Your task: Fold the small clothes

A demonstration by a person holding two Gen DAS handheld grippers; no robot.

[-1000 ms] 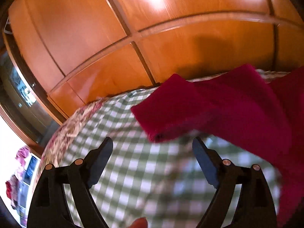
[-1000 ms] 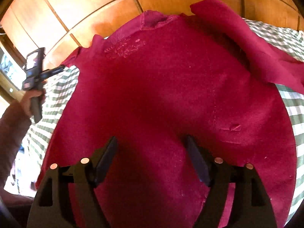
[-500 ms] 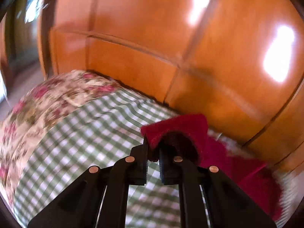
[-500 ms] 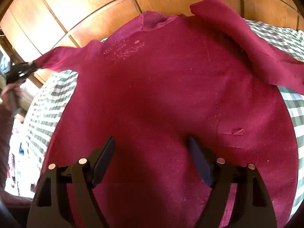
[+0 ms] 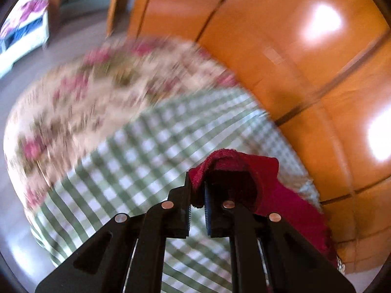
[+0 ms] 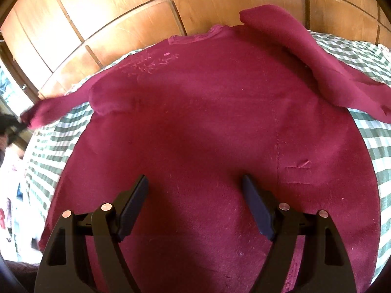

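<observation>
The left gripper [image 5: 197, 196] is clamped on the cuff of the dark red knitted sweater [image 6: 207, 134], its sleeve stretched out to the left (the view is blurred there). The right gripper [image 6: 195, 202] hangs wide apart above the sweater body, which lies flat on the green-and-white checked bedspread [image 6: 371, 56], probably a bed, before the far wooden panelled wall [image 6: 117, 14].

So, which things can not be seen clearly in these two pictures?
- Left wrist view: floral bedcover smeared by motion blur.
- Left wrist view: sweater body cut off behind the left gripper.
- Right wrist view: sweater hem hidden under the right gripper.
- Right wrist view: left gripper blurred at the edge.
</observation>
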